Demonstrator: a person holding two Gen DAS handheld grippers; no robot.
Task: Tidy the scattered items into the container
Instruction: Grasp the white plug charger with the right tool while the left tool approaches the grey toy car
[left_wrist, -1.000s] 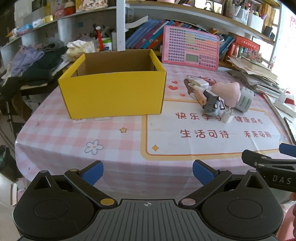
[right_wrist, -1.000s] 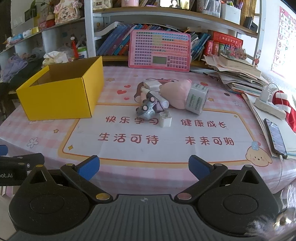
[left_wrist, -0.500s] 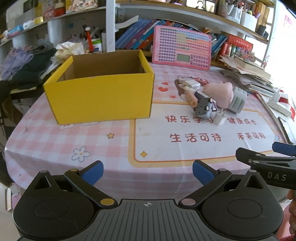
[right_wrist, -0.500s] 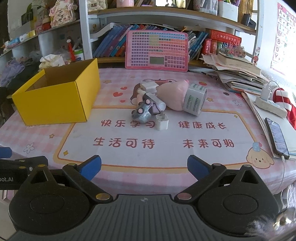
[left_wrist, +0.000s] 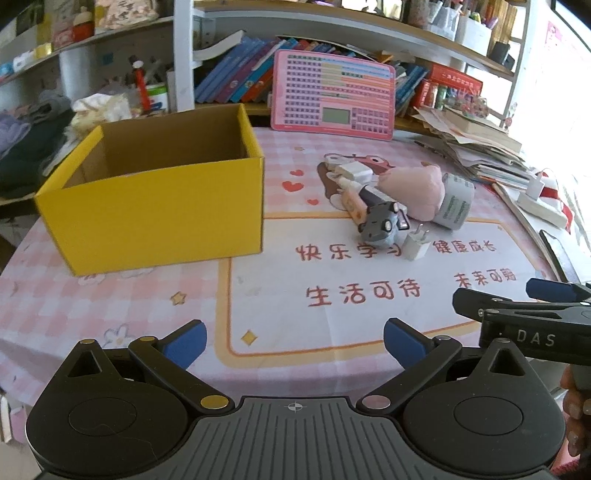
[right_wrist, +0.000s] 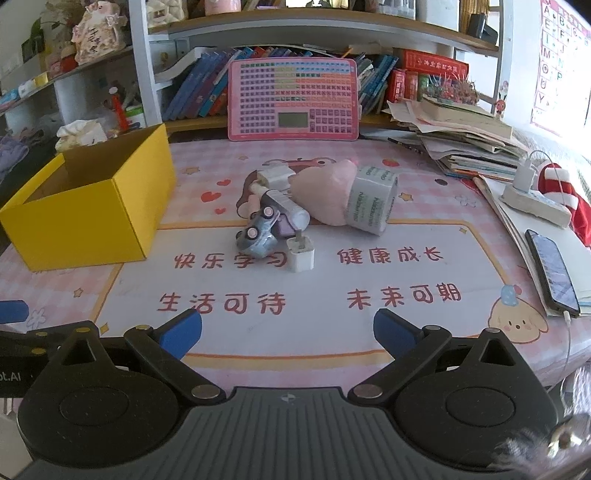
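Both fisheye views look forward from the table's near edge, low over the pink tablecloth, toward the shelves behind. The left wrist view faces the yellow box ahead-left, fairly near; the right wrist view sits further right, the box off to its left. Both share the central toy pile.

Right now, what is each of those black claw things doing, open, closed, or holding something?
Left gripper: open, holding nothing.
Right gripper: open, holding nothing.
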